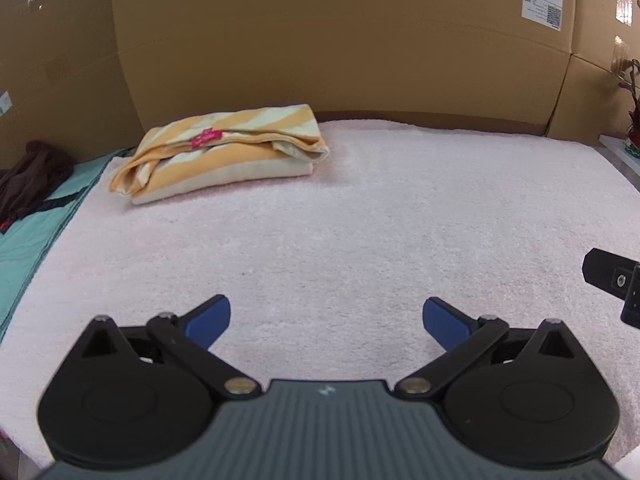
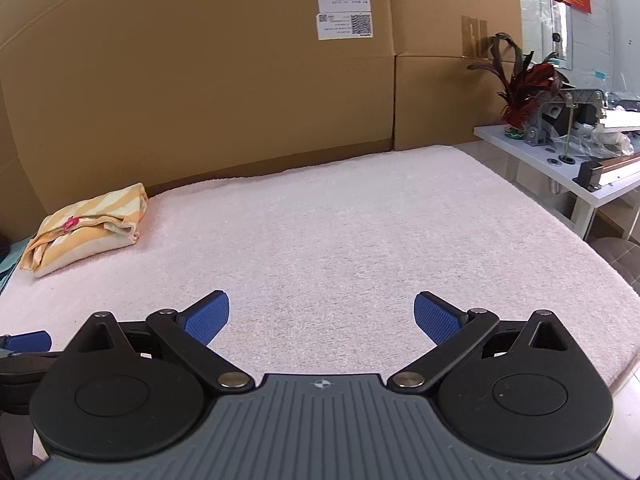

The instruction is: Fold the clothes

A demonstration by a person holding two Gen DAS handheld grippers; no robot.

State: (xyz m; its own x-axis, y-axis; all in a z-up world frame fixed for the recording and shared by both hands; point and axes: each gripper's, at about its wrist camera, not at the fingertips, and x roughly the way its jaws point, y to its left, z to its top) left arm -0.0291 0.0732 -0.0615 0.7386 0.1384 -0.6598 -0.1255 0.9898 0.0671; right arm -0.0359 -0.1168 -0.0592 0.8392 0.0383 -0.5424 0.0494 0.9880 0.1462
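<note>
Both of our tools hung over the pink towel (image 1: 360,220), holding nothing: the left gripper (image 1: 326,320) stood with its blue pads spread wide, and the right gripper (image 2: 322,316) likewise. One striped orange-and-cream garment (image 1: 224,152) lay folded into a compact bundle at the far left corner, near the cardboard wall (image 1: 320,40), leaving the middle free as working space. A dark garment (image 1: 32,176) sat crumpled on the teal cloth (image 1: 24,240) beyond the towel's left edge.

Orange-and-cream striped garment (image 1: 224,152) (image 2: 86,226), folded into a thick bundle, pink tag on top; lay flat at the far left corner of the pink towel-covered tabletop (image 1: 360,220).
</note>
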